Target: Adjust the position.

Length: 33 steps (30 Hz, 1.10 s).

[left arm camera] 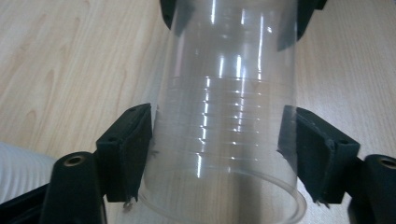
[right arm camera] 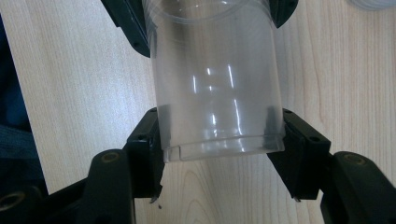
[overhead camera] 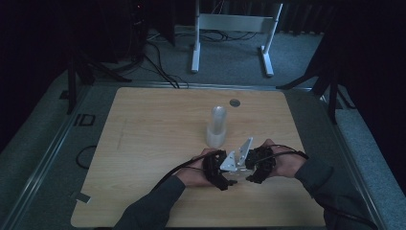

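The right hand-held gripper (right arm camera: pixel 223 140) is clamped on the closed base end of a clear plastic cup (right arm camera: pixel 217 79), its pads pressing the wall on both sides. The left hand-held gripper (left arm camera: pixel 215 154) straddles the same cup near its open rim; its pads sit at the wall or just off it, and I cannot tell whether they press. In the high view both grippers meet low over the near part of the counter (overhead camera: pixel 143 143), with the cup lying level between them, just nearer the person than the stack of cups (overhead camera: pixel 216 127) that stands upright.

The cup looks light, thin-walled and smooth, so it will likely flex, slip or crack under a hard squeeze. The stiffer spots are the base ring and the rolled rim; the mid-wall would buckle.
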Tool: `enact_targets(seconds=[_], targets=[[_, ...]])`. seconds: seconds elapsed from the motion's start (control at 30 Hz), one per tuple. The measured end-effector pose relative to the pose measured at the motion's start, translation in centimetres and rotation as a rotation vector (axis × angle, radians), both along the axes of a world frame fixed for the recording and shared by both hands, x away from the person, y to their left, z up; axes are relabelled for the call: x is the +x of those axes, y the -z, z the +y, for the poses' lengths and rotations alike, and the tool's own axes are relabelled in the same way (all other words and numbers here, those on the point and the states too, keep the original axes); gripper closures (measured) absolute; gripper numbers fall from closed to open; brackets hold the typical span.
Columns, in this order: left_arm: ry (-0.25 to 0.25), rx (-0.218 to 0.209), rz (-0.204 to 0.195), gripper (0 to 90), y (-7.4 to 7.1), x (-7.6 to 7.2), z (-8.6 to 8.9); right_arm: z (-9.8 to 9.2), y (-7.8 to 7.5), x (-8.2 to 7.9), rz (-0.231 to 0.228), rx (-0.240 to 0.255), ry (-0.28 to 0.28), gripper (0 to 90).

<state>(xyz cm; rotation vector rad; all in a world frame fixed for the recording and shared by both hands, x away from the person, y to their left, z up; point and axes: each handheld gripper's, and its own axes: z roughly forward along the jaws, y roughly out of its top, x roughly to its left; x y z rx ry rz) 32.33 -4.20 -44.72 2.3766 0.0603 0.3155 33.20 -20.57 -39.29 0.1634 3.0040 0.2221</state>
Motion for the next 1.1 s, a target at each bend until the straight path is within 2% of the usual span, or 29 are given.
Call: enact_targets(seconds=[0.13,0.3,0.5,0.73,0.8,0.93,0.97,1.1], targets=[[-0.016,-0.011,0.005,20.5,-0.1,0.1,0.0,-0.1,0.0,0.0,-0.004,0.004,-0.01,41.7],[-0.03,-0.02,0.008,15.9,-0.1,0.1,0.1,-0.3,0.1,0.0,-0.003,0.018,0.014,41.7],[-0.056,-0.042,0.017,16.0,0.0,0.4,0.2,-0.6,0.7,0.3,-0.006,0.026,0.053,41.7],[-0.088,-0.066,-0.004,16.0,-0.3,0.5,0.5,-0.8,1.1,0.6,-0.012,0.03,0.08,41.7],[-0.102,-0.082,-0.014,16.1,-0.5,0.6,0.8,-1.2,1.2,0.7,-0.021,0.046,0.116,41.7],[-0.115,-0.095,-0.014,16.5,-0.7,0.7,1.0,-1.7,1.5,0.9,-0.032,0.055,0.149,41.8],[-0.124,-0.108,-0.014,16.7,-0.7,0.8,1.2,-2.0,1.6,1.1,-0.037,0.066,0.178,41.7],[-0.14,-0.117,-0.023,17.0,-0.9,0.9,1.4,-2.7,1.9,1.3,-0.054,0.078,0.228,41.7]])
